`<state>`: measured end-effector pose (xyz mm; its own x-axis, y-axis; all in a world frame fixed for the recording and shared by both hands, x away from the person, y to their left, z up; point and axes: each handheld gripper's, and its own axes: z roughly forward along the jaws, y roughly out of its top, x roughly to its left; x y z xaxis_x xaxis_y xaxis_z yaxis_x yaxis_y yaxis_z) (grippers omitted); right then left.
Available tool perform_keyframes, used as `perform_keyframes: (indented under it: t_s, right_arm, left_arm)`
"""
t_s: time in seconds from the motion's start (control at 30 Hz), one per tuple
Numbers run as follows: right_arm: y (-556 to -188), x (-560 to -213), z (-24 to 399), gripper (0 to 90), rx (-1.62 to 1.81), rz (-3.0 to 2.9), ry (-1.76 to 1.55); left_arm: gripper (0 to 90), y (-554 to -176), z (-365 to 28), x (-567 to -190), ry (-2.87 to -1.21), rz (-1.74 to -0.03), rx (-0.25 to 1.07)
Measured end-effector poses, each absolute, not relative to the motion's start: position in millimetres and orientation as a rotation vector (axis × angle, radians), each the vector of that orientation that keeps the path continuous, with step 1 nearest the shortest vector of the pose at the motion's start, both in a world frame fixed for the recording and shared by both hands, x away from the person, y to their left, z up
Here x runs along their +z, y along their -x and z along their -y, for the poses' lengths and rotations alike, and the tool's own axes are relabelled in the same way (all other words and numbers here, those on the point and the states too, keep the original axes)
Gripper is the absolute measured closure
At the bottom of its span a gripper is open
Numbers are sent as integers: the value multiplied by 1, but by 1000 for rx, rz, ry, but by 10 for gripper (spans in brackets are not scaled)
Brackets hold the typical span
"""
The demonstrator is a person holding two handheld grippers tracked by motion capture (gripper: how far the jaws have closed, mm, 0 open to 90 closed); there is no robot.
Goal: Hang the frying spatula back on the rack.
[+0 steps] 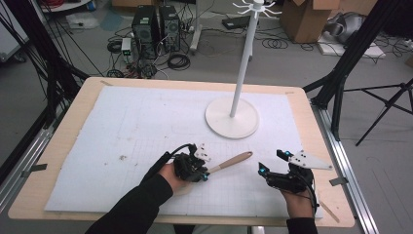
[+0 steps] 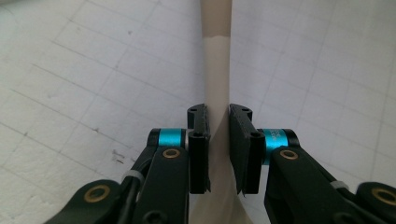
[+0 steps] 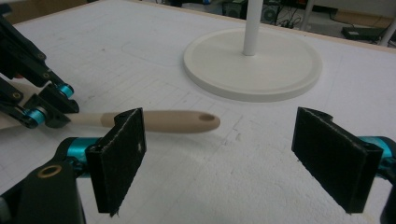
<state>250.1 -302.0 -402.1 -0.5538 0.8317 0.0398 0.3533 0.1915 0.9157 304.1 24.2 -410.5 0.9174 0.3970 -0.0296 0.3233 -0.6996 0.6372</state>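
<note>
Pads (image 2: 201, 154) of L gripper (image 2: 218, 149) clamped on pale neck of spatula (image 2: 217, 74) — jaws shut flat on both sides, blade end hidden under the gripper body. From high view: L gripper (image 1: 192, 166) low at near-centre of white foam mat (image 1: 122, 126), spatula (image 1: 233, 162) held just off or barely on the mat, can't tell which. Long axis running roughly left-to-right across the table, tilted a little away from the person; wooden handle end w/ hang hole (image 3: 204, 118) pointing right and slightly toward base of white hook stand (image 1: 232, 117).

R gripper (image 1: 280, 171) near, to the right, jaws wide apart, nothing between the pads (image 3: 122, 154) — idle on the mat, handle tip (image 3: 187, 121) just ahead of its left pad.

For step in hand, prob. lift and carry to a hook: keep grip square on the neck, raise level so handle doesn't droop, keep hole end leading toward stand, avoid knocking the stand pole (image 1: 246, 58); R gripper free to steady handle if needed.
</note>
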Motion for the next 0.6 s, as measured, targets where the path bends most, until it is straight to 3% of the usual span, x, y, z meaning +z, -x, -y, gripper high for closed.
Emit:
perform_keyframes:
  t_s: [0.23,0.6]
  right_arm:
    - [-250,-402,302,164,1339,-2000,-1107]
    - [-250,-403,301,163,1335,-2005,-1106]
  left_arm:
    - [778,-304,-39,-396,-2307,-547,160]
    - [777,-307,-81,-367,-1989,-647,248]
